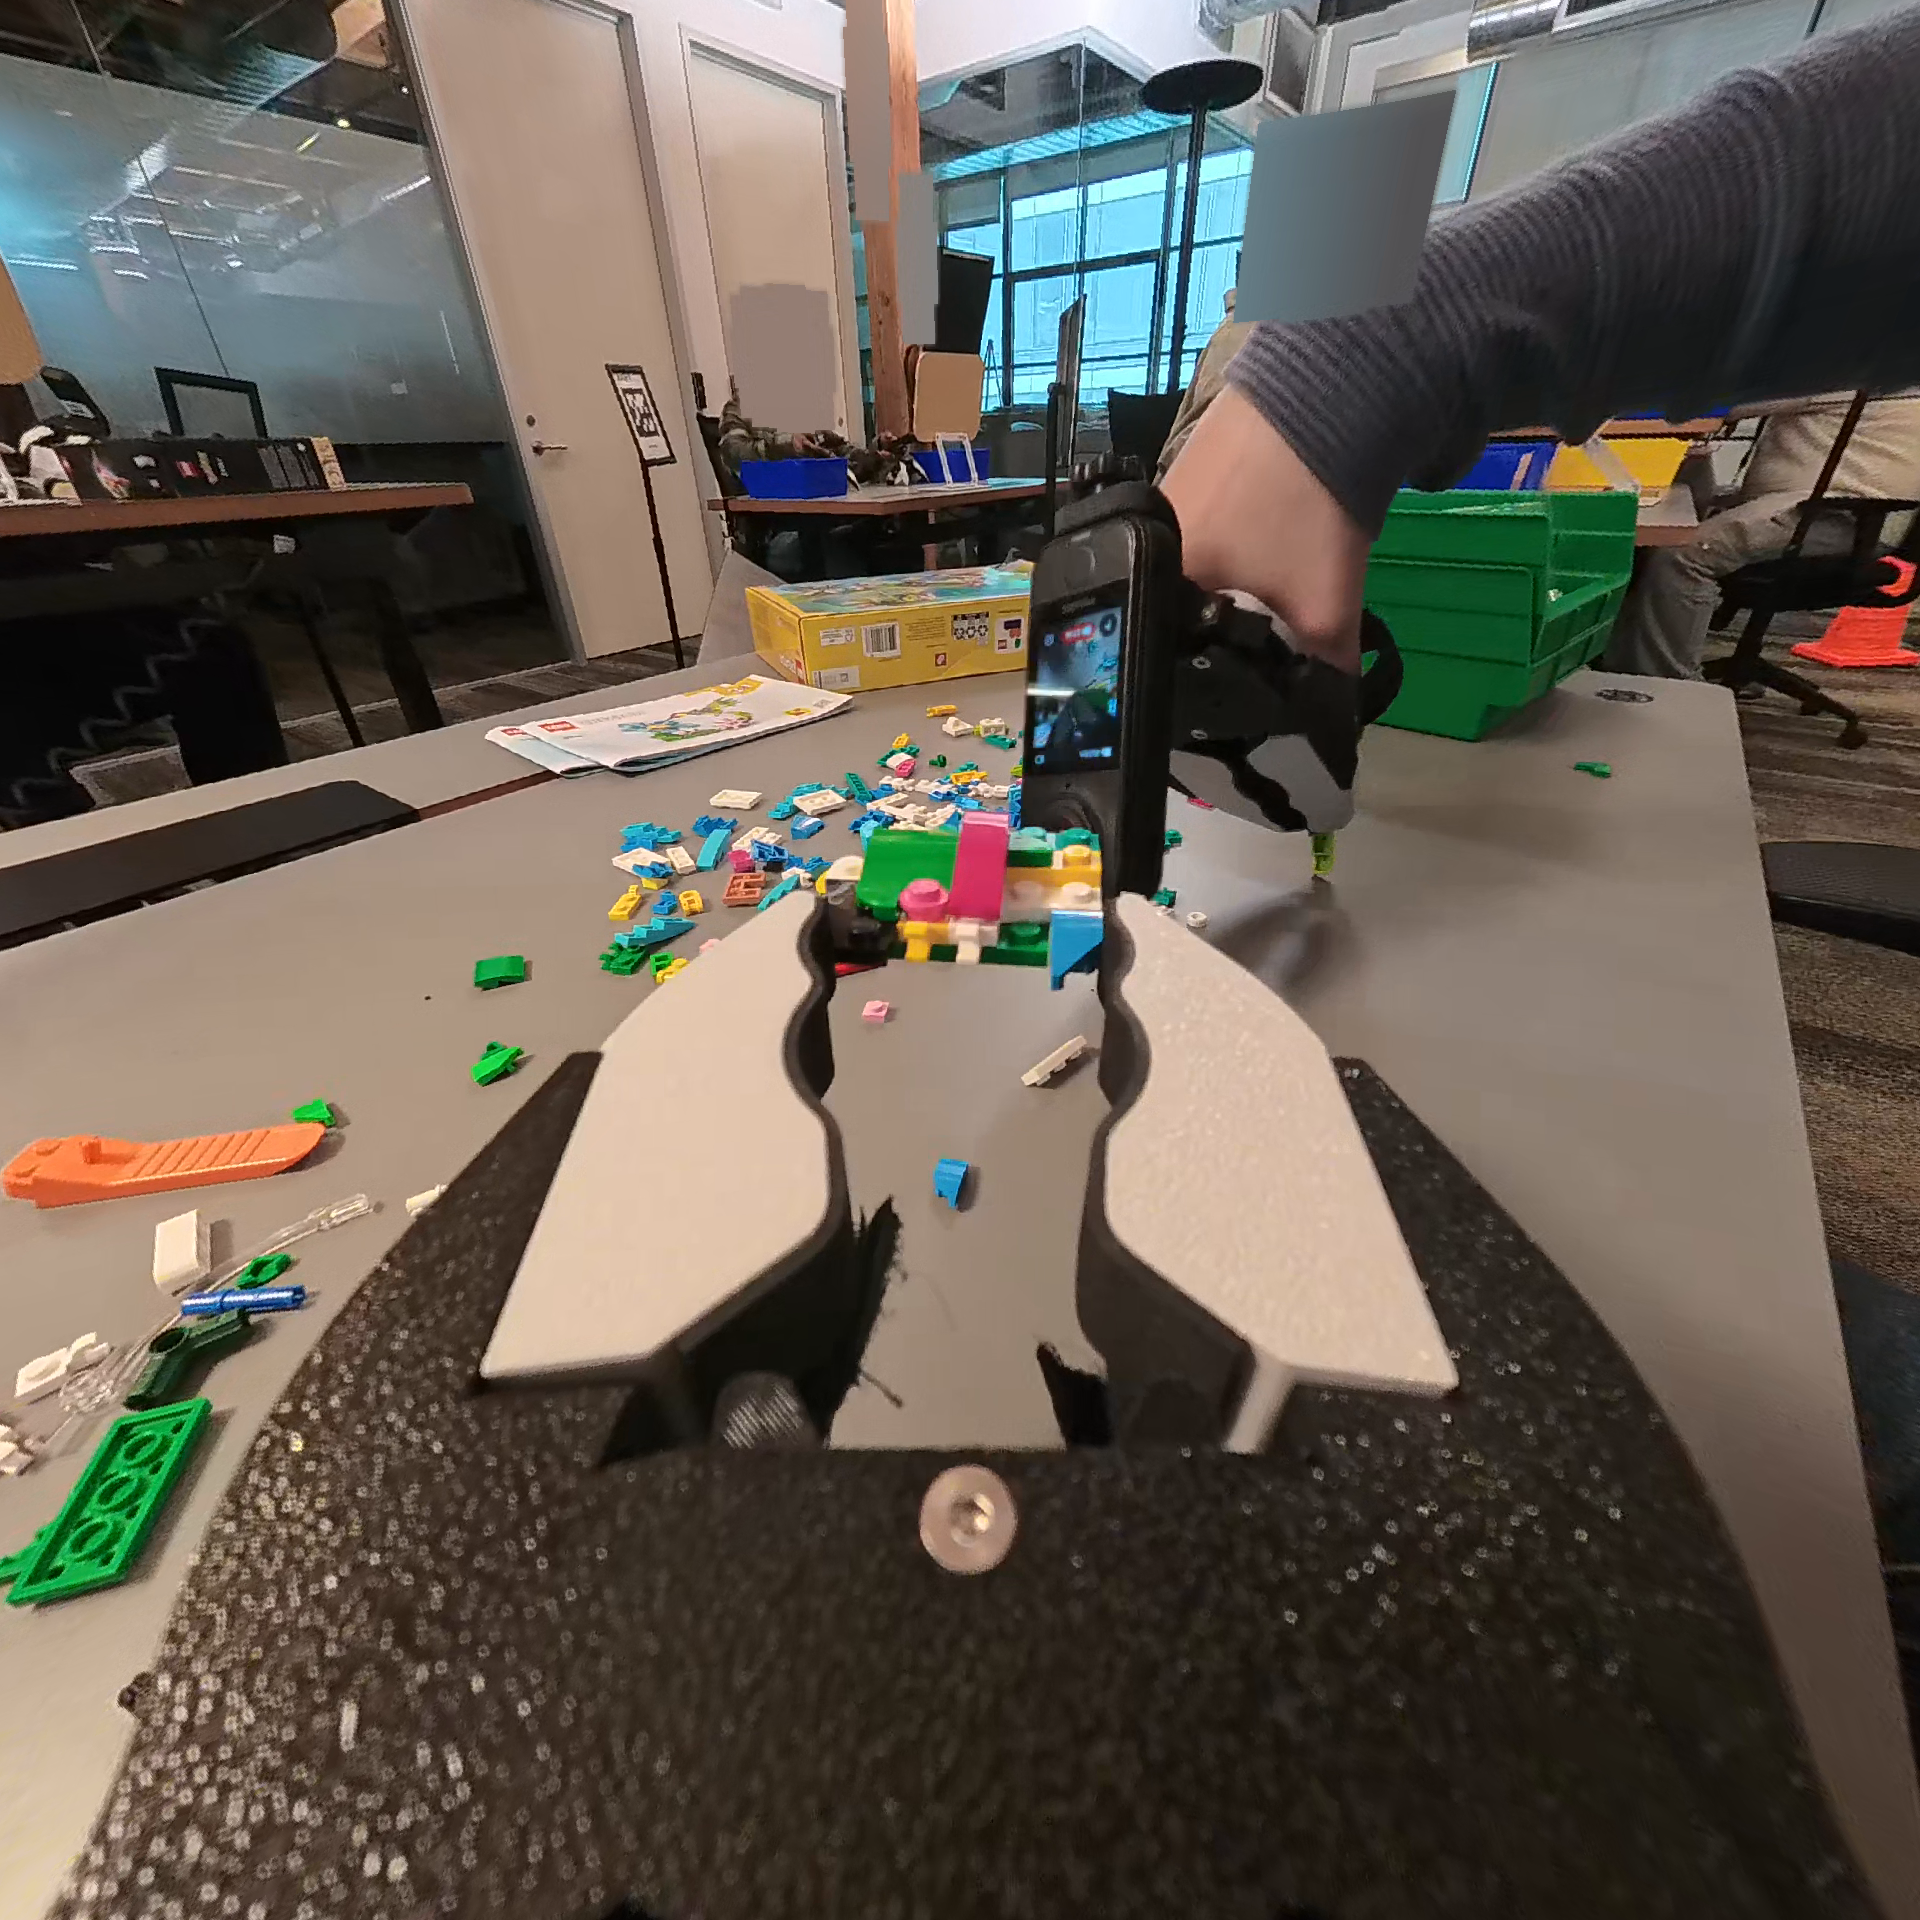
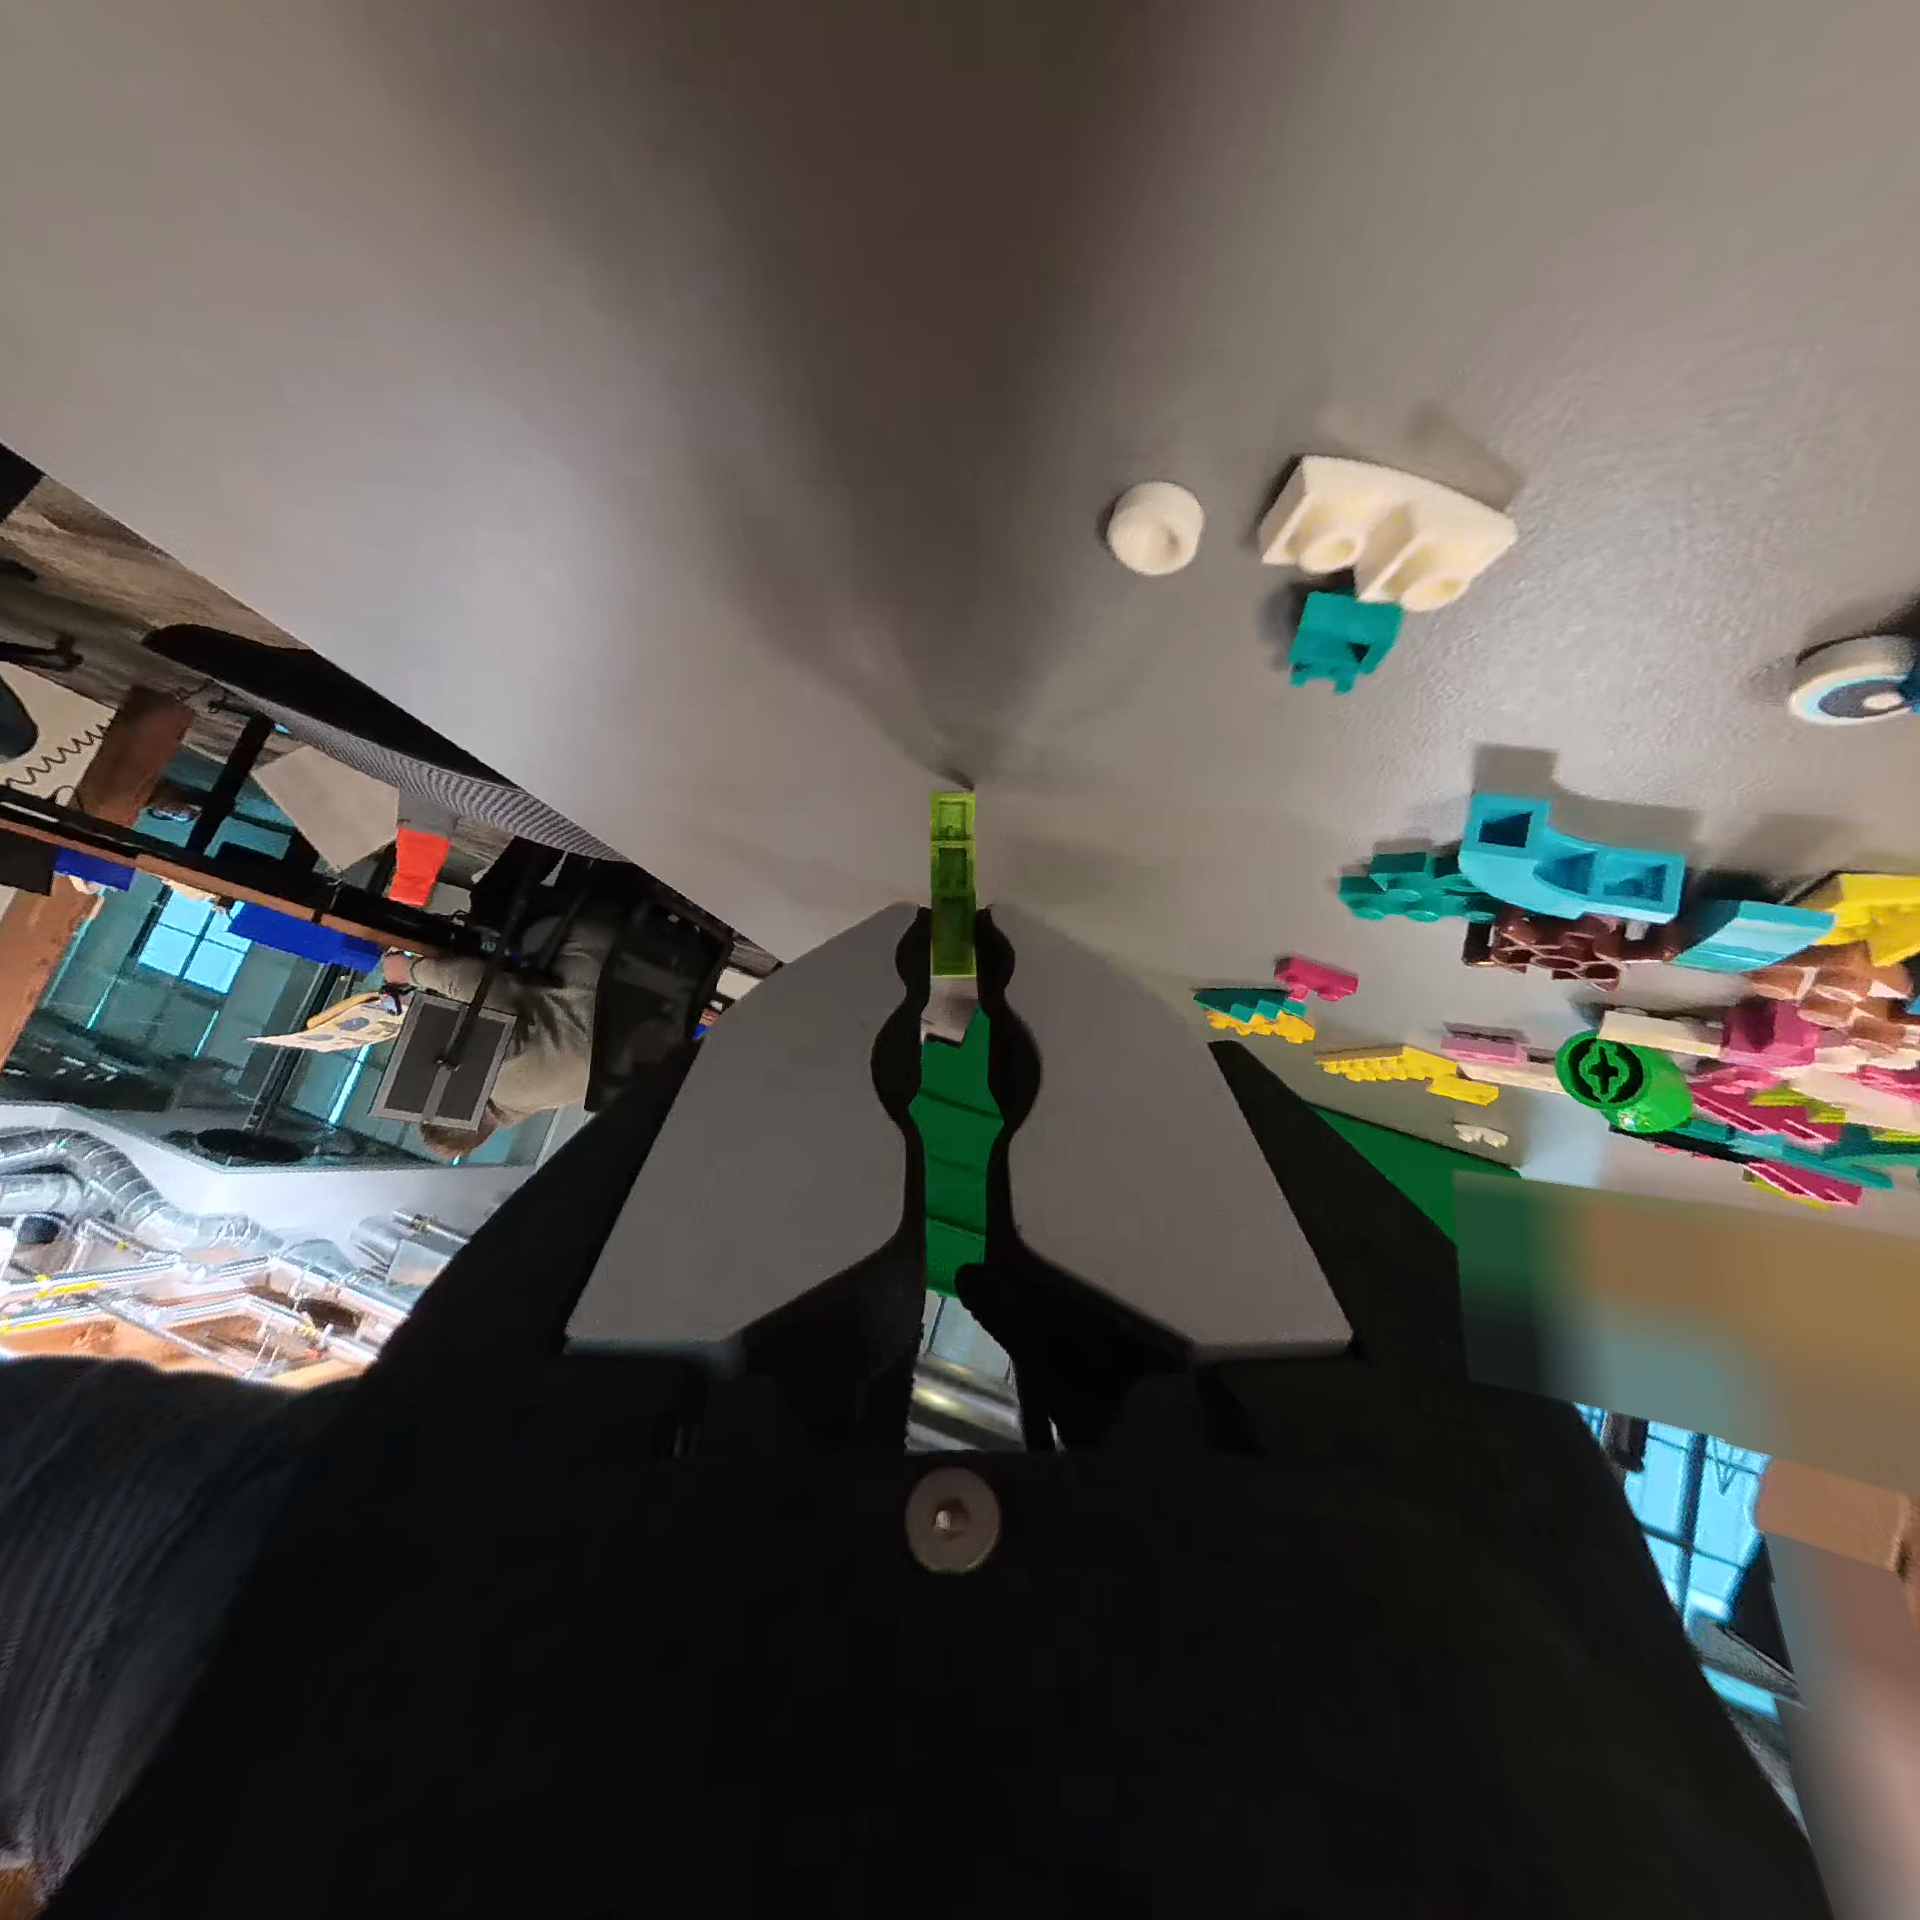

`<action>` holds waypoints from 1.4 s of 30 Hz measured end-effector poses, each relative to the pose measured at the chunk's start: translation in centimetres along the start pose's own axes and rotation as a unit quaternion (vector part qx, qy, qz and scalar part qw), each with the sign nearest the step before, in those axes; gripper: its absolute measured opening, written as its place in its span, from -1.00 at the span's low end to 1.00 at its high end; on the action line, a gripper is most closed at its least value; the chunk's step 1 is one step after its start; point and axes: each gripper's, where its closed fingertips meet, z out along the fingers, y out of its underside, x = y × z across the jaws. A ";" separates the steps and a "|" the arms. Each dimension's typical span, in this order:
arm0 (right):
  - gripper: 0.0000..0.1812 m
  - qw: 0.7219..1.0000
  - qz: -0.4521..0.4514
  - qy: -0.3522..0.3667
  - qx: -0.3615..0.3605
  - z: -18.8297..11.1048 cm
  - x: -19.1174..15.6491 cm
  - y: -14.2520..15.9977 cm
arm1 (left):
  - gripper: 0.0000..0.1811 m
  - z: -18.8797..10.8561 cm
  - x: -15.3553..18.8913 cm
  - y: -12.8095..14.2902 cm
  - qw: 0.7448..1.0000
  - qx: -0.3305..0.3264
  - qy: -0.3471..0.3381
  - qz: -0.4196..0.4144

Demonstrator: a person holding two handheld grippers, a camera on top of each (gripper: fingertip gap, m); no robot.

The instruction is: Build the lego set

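We clamp the half-built lego model (image 1: 971, 902) in our left hand-held gripper (image 1: 961, 935), while our right hand-held gripper (image 2: 951, 920) pinches a lime-green piece (image 2: 953, 883) against the grey surface (image 2: 727, 416).

Bright, even daylight from far windows (image 1: 1101, 301). Wide-angle lens bends edges. Right view is upside down, soft shadow on the table (image 2: 727, 364) beyond the jaws; bricks (image 2: 1382, 540) slightly blurred.

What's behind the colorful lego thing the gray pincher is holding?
Behind the lego build sits a pile of loose bricks on the gray table. The right gripper's black camera covers whatever lies behind the build's right side.
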 end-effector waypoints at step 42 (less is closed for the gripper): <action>-0.75 0.583 0.208 0.295 0.728 -4.1 4.3 3.2 | -0.47 0.9 0.8 1.1 0.998 -0.047 0.017 0.026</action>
